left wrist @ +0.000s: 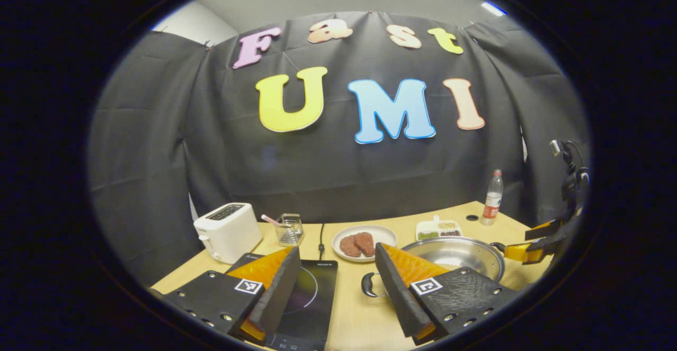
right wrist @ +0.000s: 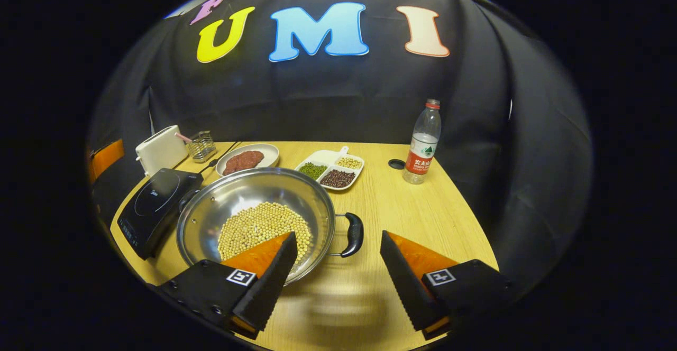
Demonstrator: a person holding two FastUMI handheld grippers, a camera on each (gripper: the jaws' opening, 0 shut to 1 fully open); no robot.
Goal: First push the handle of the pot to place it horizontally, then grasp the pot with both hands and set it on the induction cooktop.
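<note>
Right gripper [right wrist: 334, 266] is hovering with jaws wide apart, the pot's black handle [right wrist: 351, 234] sitting just ahead between them and nothing clamped. Its left finger is hanging over the pot [right wrist: 248, 197], which is holding pale beans on the wooden table [right wrist: 423, 219]. Left gripper [left wrist: 336, 282] is gaping too, the induction cooktop [left wrist: 312, 298] lying under its left finger, the pot's other handle [left wrist: 368, 285] just inside its right.

Square black-and-white coded tags sit on the left gripper's fingers [left wrist: 248, 286] and the right gripper's fingers [right wrist: 240, 277]. The bottle [right wrist: 422, 142] wears a red label, its print seemingly too small to read.
</note>
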